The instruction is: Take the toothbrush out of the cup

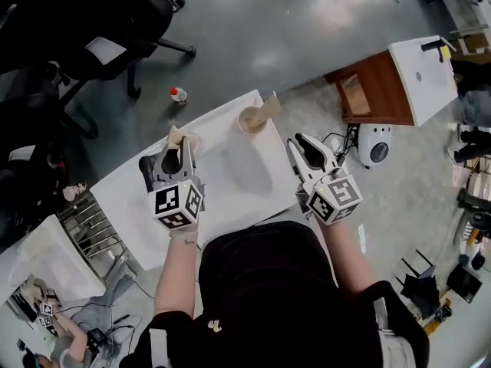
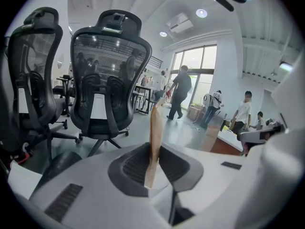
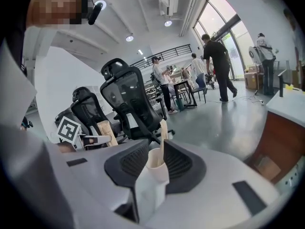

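Close below the camera a person in black (image 1: pixel 261 282) holds two grippers over a white table (image 1: pixel 230 171). The left gripper (image 1: pixel 178 150) has its fingers pressed together on a tan toothbrush (image 2: pixel 153 142), which stands nearly upright between the pads, near the far left edge of the table. The right gripper (image 1: pixel 304 142) is empty, its fingers only a little apart, and it points toward a cup (image 1: pixel 250 119) at the far edge, clearly apart from it. A second brush (image 1: pixel 269 107) leans inside this cup.
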